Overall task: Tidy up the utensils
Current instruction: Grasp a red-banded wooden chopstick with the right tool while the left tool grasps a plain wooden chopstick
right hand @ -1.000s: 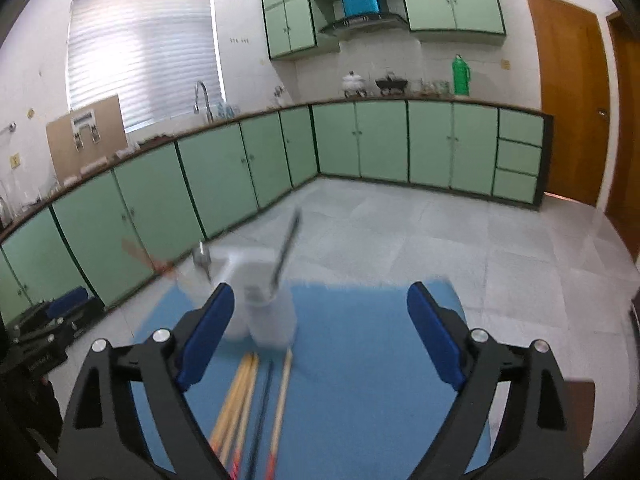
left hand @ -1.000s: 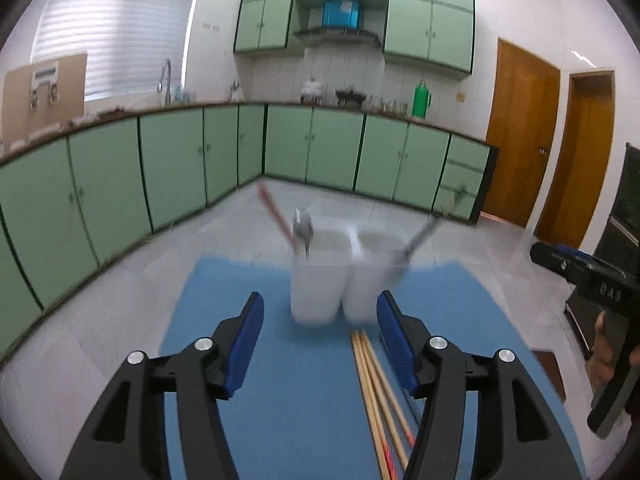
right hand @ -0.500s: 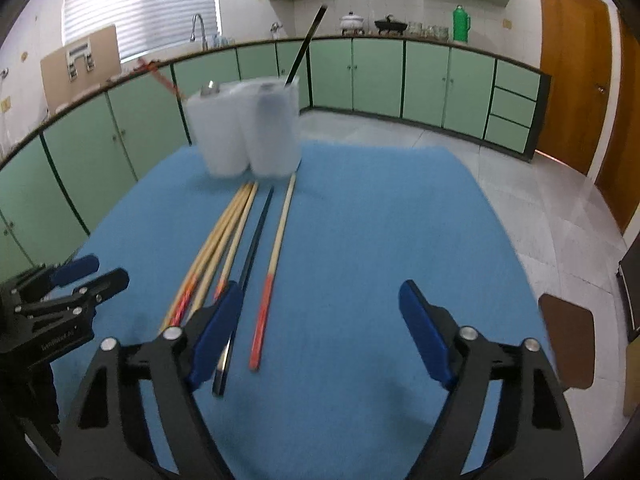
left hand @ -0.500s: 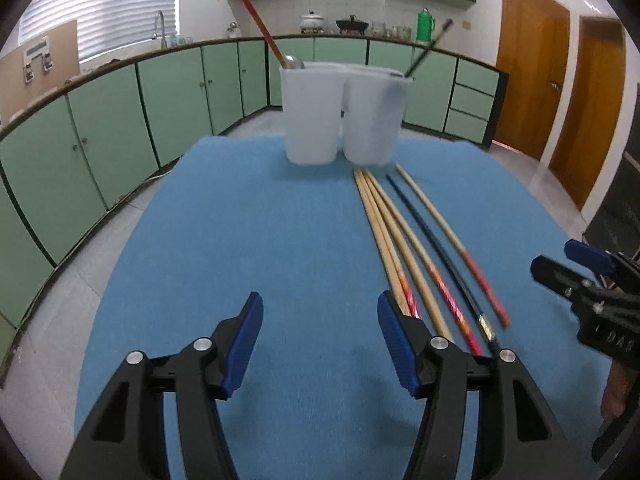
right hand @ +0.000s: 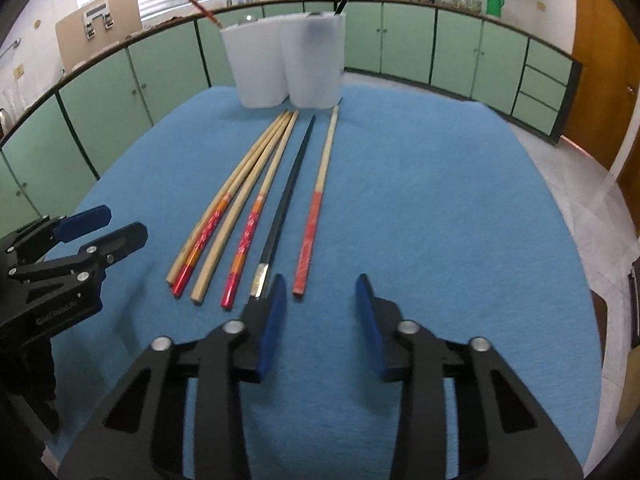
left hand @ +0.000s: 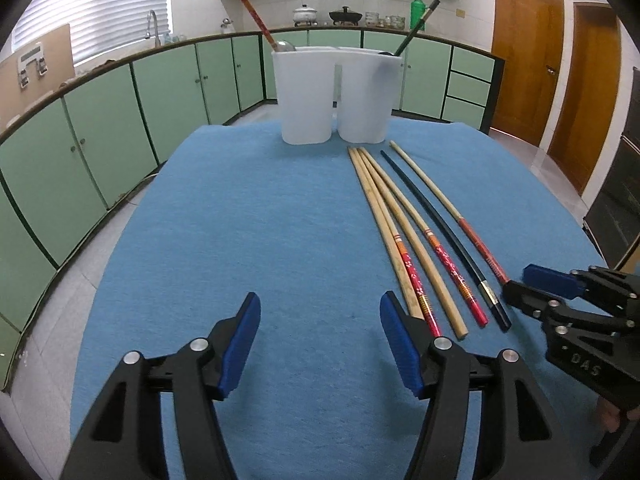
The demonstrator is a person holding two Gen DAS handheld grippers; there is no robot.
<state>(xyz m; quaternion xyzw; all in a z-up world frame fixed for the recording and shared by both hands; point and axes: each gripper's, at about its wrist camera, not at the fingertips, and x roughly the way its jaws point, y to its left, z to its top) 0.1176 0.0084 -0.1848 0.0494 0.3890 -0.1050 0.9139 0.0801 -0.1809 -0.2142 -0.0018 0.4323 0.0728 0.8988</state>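
Several chopsticks (left hand: pixel 416 224) lie side by side on the blue mat (left hand: pixel 248 216): wooden ones with red ends and a black one (right hand: pixel 286 204). Two white cups (left hand: pixel 334 96) stand at the mat's far edge; the left one holds a red chopstick (left hand: pixel 254 14) and a spoon, the right one a dark chopstick. My left gripper (left hand: pixel 320 332) is open and empty, just left of the chopsticks' near ends. My right gripper (right hand: pixel 322 312) is open and empty, low over the mat just behind the near ends of the black and rightmost chopsticks (right hand: pixel 316 204). The cups also show in the right wrist view (right hand: pixel 284 62).
The mat covers a table in a kitchen with green cabinets (left hand: pixel 100 120) along the walls and wooden doors (left hand: pixel 524 52) at right. The right gripper shows at the right edge of the left wrist view (left hand: pixel 560 304); the left gripper shows at the left of the right wrist view (right hand: pixel 72 248).
Both grippers have pulled back from the cups and dropped low over the mat's near part. The right gripper's jaws have narrowed. The chopsticks have not moved.
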